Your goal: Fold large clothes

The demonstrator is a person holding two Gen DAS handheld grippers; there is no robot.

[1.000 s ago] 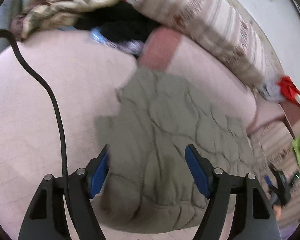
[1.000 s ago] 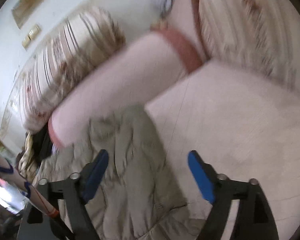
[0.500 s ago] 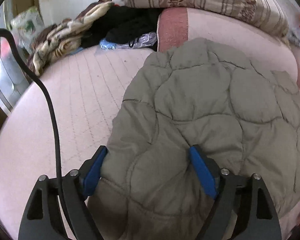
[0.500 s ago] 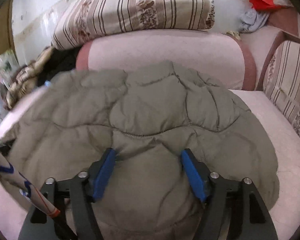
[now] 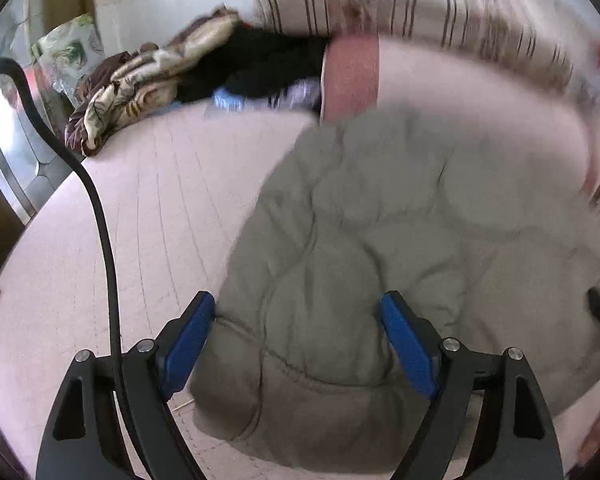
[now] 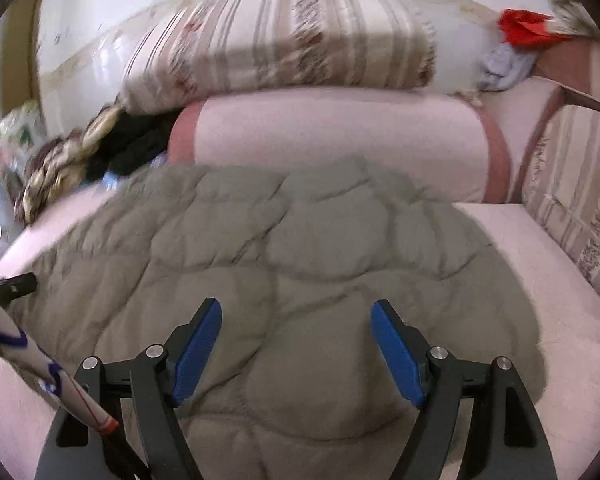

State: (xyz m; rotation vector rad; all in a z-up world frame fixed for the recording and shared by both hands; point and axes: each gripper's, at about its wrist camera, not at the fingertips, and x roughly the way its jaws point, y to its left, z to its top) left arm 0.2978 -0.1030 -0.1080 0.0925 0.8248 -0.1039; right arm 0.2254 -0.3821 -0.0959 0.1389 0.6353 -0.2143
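The quilted grey-green jacket (image 6: pixel 300 248) lies spread on the pink sofa seat (image 5: pixel 148 208), bulging between both pairs of fingers. Left gripper (image 5: pixel 296 336) and right gripper (image 6: pixel 296 344) stand spread, grasping nothing. Closing on the puffy top layer alone could let it slip free.

Jacket (image 6: pixel 300 264) spread on the sofa seat (image 5: pixel 140 220), both grippers over its near edge.

The left gripper (image 5: pixel 296 320) has its fingers wide apart over the jacket's left part, the right gripper (image 6: pixel 296 332) likewise further right. Behind the jacket runs a bolster (image 6: pixel 332 140), touching its far edge; a pillow (image 6: pixel 284 44) lies on top of the bolster. Left of the bolster sits a heap of clothes (image 5: pixel 172 76). A cushion (image 6: pixel 576 200) stands at the seat's right. A cable (image 5: pixel 100 216) hangs before the seat at left.
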